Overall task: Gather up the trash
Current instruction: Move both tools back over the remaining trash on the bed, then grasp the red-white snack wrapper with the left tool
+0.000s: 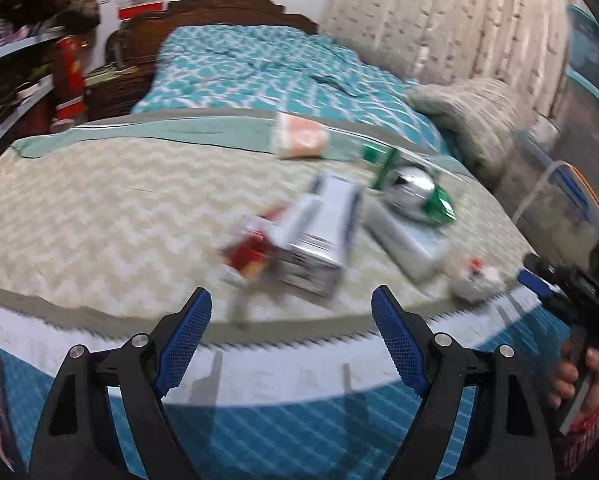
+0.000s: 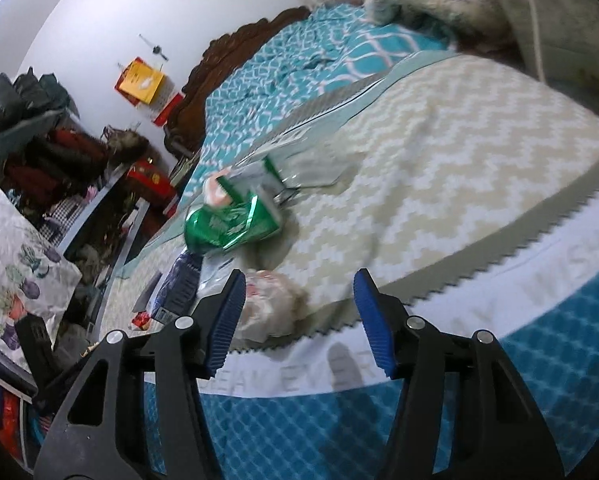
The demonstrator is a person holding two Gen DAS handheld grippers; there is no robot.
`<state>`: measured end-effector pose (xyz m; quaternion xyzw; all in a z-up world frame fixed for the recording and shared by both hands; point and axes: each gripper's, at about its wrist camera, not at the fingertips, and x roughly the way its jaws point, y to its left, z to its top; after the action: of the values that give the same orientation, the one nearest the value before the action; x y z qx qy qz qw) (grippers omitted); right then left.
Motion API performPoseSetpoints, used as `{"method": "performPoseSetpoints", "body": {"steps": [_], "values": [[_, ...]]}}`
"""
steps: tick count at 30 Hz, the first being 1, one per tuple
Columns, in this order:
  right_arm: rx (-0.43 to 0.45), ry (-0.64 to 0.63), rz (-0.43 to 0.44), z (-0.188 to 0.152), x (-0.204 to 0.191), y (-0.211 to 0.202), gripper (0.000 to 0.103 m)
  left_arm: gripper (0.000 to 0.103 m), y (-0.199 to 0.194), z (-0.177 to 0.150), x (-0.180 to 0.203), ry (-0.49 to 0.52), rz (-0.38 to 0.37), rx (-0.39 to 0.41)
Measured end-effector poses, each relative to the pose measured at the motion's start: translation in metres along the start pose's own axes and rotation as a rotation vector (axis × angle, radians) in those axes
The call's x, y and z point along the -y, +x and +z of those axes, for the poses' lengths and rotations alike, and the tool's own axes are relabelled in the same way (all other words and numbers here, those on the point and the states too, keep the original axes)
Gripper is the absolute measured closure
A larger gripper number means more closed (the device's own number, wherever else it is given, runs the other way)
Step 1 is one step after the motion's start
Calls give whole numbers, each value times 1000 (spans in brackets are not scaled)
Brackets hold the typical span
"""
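Trash lies on a beige zigzag mat [image 1: 99, 216] on the bed. In the left wrist view I see a red wrapper [image 1: 251, 252], a white and blue carton [image 1: 323, 236], a silver pack [image 1: 407, 244], a green and silver foil bag [image 1: 419, 196], an orange and white packet [image 1: 299, 136] and a crumpled white wrapper [image 1: 475, 276]. My left gripper [image 1: 291, 340] is open and empty, just short of the red wrapper. My right gripper [image 2: 299, 316] is open and empty, with the crumpled wrapper [image 2: 271, 308] by its left finger. The green bag [image 2: 231, 224] lies beyond. The right gripper shows at the left wrist view's right edge [image 1: 571, 296].
The mat [image 2: 439, 168] lies on a teal patterned bedspread [image 1: 259, 64] with a dark wooden headboard [image 1: 219, 8]. A folded grey blanket [image 1: 467, 120] sits at the bed's right. Cluttered shelves [image 2: 51, 168] stand to the left. A curtain [image 1: 439, 16] hangs behind.
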<state>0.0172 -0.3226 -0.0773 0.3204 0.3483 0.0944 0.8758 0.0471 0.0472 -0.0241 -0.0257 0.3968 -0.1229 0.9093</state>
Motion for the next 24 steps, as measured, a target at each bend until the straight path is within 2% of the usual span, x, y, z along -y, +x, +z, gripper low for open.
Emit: {"method": "performPoseSetpoints", "body": {"steps": [2, 6, 10, 13, 16, 18, 20, 21, 24], "values": [[-12, -7, 1, 0, -7, 6, 44, 24, 5, 8, -14, -9, 5, 1], [-34, -13, 1, -6, -19, 17, 43, 20, 26, 21, -29, -28, -30, -38], [-46, -13, -6, -11, -23, 24, 37, 20, 44, 32, -19, 6, -49, -40], [-59, -14, -15, -14, -25, 29, 37, 20, 58, 38, -12, 32, -52, -47], [-64, -14, -24, -17, -26, 33, 37, 24, 68, 41, -18, 6, -80, -63], [-68, -13, -28, -18, -25, 34, 37, 38, 69, 43, -30, -52, -118, -73], [-74, -13, -31, -20, -25, 36, 37, 45, 68, 44, -39, -90, -140, -74], [-80, -13, -34, -21, -24, 38, 37, 54, 66, 43, -45, -109, -154, -71], [-88, -11, -28, -24, -24, 42, 36, 69, 69, 40, -53, -135, -153, -88]]}}
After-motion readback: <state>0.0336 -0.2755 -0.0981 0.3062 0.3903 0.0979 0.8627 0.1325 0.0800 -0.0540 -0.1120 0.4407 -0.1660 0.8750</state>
